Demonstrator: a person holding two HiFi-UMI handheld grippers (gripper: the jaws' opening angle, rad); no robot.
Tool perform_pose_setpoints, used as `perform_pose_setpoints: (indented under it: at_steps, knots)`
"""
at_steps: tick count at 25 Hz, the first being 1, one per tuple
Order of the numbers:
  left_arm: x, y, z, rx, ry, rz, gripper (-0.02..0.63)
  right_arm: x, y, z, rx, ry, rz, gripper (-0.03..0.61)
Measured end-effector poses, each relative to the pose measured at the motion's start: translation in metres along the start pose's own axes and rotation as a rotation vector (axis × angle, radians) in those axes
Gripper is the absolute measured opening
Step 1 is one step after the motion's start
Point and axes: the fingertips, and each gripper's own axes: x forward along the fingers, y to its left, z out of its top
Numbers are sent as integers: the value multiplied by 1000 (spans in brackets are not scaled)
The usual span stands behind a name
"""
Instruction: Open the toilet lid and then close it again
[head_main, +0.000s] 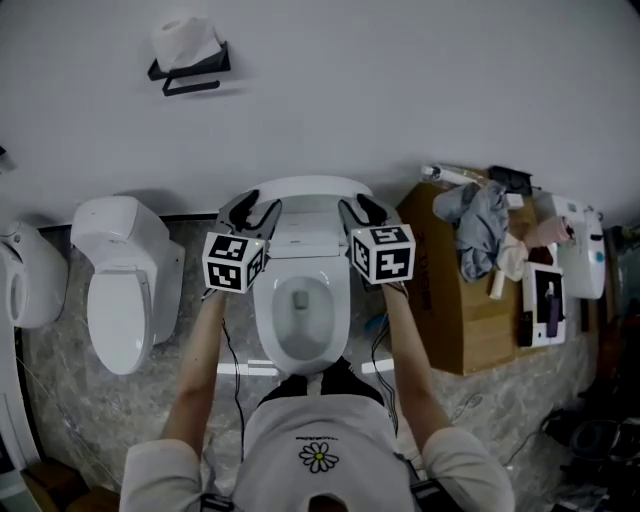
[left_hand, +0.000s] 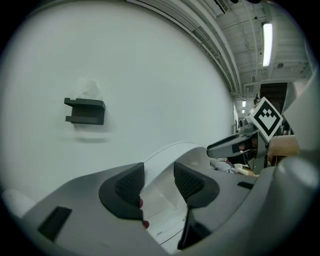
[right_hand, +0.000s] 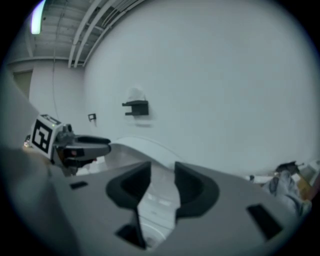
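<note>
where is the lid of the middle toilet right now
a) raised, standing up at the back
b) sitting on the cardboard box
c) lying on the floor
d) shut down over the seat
a: in the head view the lid stands up at the back of the toilet and the bowl below it is uncovered, with the seat ring in plain sight.

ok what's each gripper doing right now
Left grey two-jaw gripper: open, holding nothing.
Right grey two-jaw gripper: open, holding nothing.
</note>
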Motion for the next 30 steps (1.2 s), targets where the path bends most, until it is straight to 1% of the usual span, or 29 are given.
perform_pose_setpoints:
  at_steps: [6, 9, 14, 18, 21, 30]
  knots:
    - [37, 30, 14, -10, 2, 53, 204, 39, -13, 24, -70, 14, 7, 164]
    - [54, 40, 19, -22, 4, 67, 204, 54, -22, 33, -61, 9, 17, 164]
    - [77, 56, 23, -12, 21, 81, 204, 77, -29, 44, -73, 13, 24, 164]
    - [92, 67, 25, -31, 25, 96, 204, 93, -35, 50, -75, 21, 28, 164]
    - [101, 76, 26, -48, 33, 103, 204, 103, -38, 54, -81, 29, 26, 164]
    - [116, 86, 28, -51, 43, 112, 204, 118, -45, 60, -89, 37, 22, 164]
